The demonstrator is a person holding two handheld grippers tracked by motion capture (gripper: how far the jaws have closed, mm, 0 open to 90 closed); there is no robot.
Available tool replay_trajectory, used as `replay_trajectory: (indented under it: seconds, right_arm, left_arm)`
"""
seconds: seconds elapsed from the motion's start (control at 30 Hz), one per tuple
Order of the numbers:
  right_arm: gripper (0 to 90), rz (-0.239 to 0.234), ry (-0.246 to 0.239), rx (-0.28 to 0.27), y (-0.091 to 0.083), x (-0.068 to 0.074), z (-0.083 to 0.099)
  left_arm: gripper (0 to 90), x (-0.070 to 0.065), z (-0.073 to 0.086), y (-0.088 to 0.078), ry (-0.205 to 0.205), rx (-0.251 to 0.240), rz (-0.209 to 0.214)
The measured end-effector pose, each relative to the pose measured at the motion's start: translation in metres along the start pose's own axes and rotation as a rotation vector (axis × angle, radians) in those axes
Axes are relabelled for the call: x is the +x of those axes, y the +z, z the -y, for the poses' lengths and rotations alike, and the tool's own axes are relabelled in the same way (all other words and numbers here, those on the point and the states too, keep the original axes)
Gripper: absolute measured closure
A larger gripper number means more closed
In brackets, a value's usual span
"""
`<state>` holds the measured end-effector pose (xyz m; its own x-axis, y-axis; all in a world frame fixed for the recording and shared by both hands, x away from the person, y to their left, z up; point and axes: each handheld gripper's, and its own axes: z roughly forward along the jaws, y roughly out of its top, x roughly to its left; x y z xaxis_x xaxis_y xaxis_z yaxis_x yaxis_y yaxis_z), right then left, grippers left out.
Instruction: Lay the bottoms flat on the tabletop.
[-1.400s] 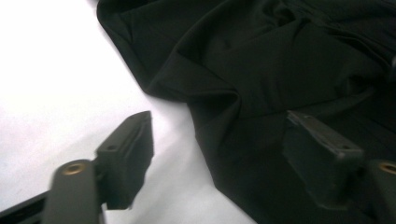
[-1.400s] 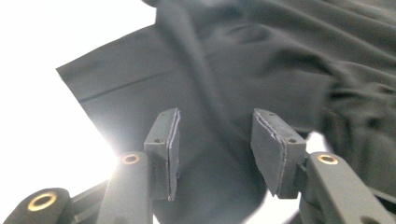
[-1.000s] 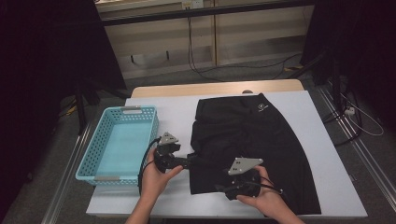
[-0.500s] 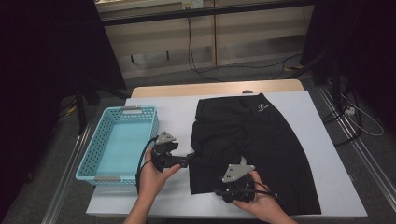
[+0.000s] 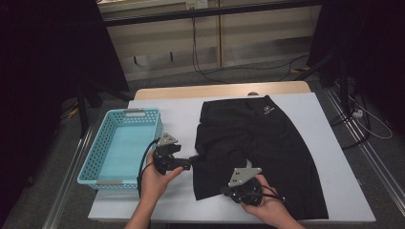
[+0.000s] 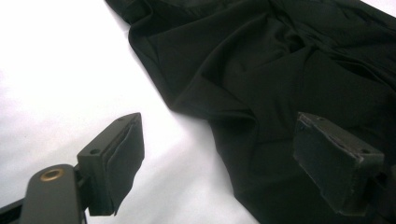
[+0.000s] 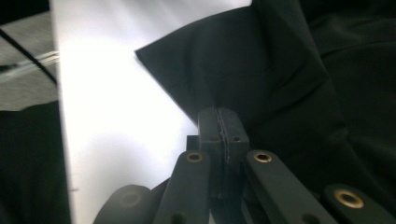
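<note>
Basket empty; left gripper jaws released — right gripper jaws just clenched on shorts.

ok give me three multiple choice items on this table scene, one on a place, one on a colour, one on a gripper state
1. Where does the light blue plastic mesh basket stand relative to the black fabric shorts?
A. to their left
B. on top of them
C. behind them

2. What colour is the tabletop under the shorts?
A. red
B. white
C. green

3. How do the right gripper jaws stand?
A. wide open above the basket
B. shut on an edge of the shorts
C. shut on a cable

Answers: 1 A, the high view shows the basket at the table's left side. 2 B, the bare surface is white. 3 B, the right gripper view shows the pads together, pinching black cloth.
</note>
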<state>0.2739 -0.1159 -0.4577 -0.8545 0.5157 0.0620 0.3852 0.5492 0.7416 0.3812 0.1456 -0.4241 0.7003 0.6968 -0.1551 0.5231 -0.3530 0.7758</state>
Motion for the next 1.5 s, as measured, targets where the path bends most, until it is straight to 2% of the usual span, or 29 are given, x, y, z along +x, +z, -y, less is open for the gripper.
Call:
replay_trajectory:
  seconds: [0.27,0.33,0.4,0.5,0.57,0.63,0.7,0.73,0.83,0.9,1.1,1.17,1.23,1.3,1.43,1.5]
  right_arm:
    - [89.8,-0.042,0.001,-0.008,-0.004,0.005,0.000]
    - [89.8,-0.032,0.007,-0.022,-0.007,0.004,-0.001]
    - [89.8,-0.030,0.031,-0.059,-0.011,0.001,-0.002]
    - [89.8,0.007,0.049,-0.084,-0.014,-0.007,-0.002]
    - [89.8,0.003,0.073,-0.093,-0.012,-0.011,0.000]
    - [89.7,0.022,0.063,-0.075,-0.010,-0.014,0.001]
    - [88.6,0.000,0.063,-0.068,-0.008,-0.014,0.001]
    - [86.1,0.002,0.054,-0.071,-0.007,-0.013,0.001]
    - [70.3,0.012,0.031,-0.054,-0.003,-0.009,0.000]
    - [65.2,0.001,0.003,-0.045,0.000,-0.004,-0.001]
    - [57.4,-0.002,-0.034,-0.063,0.004,0.006,-0.012]
    - [54.8,-0.006,-0.033,-0.069,0.007,0.009,-0.017]
    - [53.8,-0.030,-0.034,-0.069,0.013,0.012,-0.020]
    - [53.9,-0.029,-0.045,-0.058,0.018,0.015,-0.022]
    - [59.5,-0.030,-0.058,-0.024,0.034,0.017,-0.023]
    - [73.3,-0.022,-0.079,-0.031,0.036,0.017,-0.024]
  left_arm:
    - [17.2,-0.001,0.000,0.001,0.003,0.003,0.007]
    - [17.3,-0.001,0.000,0.001,0.001,0.004,0.006]
    - [17.2,-0.001,0.000,0.002,-0.003,0.001,0.006]
    - [17.3,-0.001,0.000,0.002,-0.004,0.002,0.008]
    - [17.3,-0.001,0.000,0.002,-0.004,0.000,0.011]
    - [17.4,-0.001,0.000,0.003,-0.004,0.000,0.010]
    - [17.4,-0.001,0.000,0.003,0.000,0.008,0.011]
    - [17.4,-0.001,0.000,0.004,-0.003,0.009,0.011]
    - [17.4,-0.001,0.001,0.004,-0.001,0.013,0.012]
    - [17.4,-0.001,0.001,0.004,-0.002,0.012,0.013]
    - [17.4,-0.001,0.001,0.002,-0.012,0.004,0.014]
    - [17.4,0.000,0.000,0.002,-0.009,0.003,0.012]
    - [17.4,0.000,0.001,0.001,-0.012,0.001,0.013]
    - [17.3,0.000,0.001,0.002,-0.012,0.004,0.015]
    - [17.4,0.000,0.001,0.003,-0.017,0.005,0.014]
    - [17.4,0.000,0.001,0.002,-0.011,0.005,0.012]
